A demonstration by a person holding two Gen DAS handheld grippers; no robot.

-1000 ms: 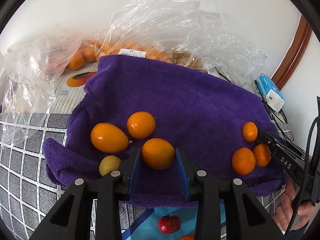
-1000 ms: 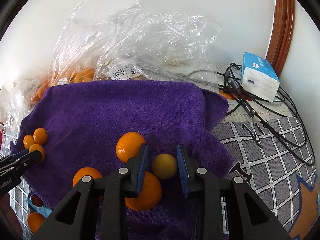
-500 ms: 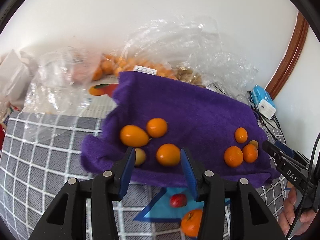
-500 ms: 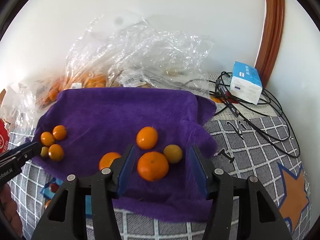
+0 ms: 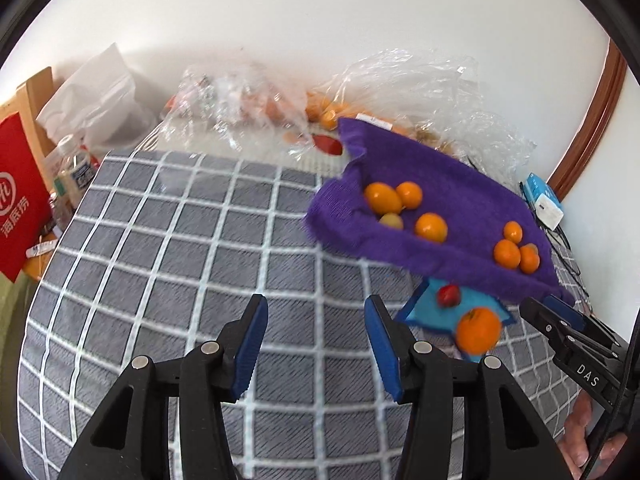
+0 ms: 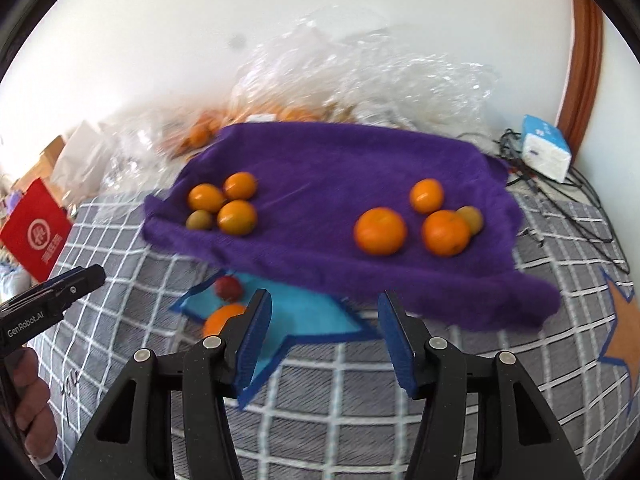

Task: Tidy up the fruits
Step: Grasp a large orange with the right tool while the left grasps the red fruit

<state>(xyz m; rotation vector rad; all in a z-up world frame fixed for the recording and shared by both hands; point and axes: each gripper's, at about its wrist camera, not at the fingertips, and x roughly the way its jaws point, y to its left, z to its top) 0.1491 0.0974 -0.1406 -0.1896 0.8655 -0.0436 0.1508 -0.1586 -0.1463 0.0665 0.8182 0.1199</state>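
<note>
A purple towel (image 5: 460, 184) (image 6: 320, 160) lies on the checked bedcover with two clusters of fruit on it. The left cluster (image 6: 236, 216) (image 5: 384, 198) holds three oranges and a small yellowish fruit. The right cluster (image 6: 380, 230) (image 5: 506, 254) is of oranges, with a small yellowish fruit showing only in the right wrist view. A loose orange (image 5: 478, 330) (image 6: 222, 318) and a small red fruit (image 5: 448, 295) (image 6: 228, 288) rest on a blue star patch in front of the towel. My left gripper (image 5: 316, 304) hovers over bare cover, jaws opening, nothing between them. My right gripper (image 6: 324, 298) is open and empty before the towel's front edge.
Crinkled plastic bags (image 5: 256, 92) (image 6: 360, 68) with more oranges line the wall behind the towel. A red bag (image 5: 20, 208) stands far left. A blue-white box (image 6: 546, 154) and black cables (image 6: 580, 192) lie at the right. A hand (image 6: 28, 396) holds the other gripper.
The left gripper let go of an orange and the right one a small yellowish fruit. Both opened and drew back from the towel, the left one swinging leftward over the cover.
</note>
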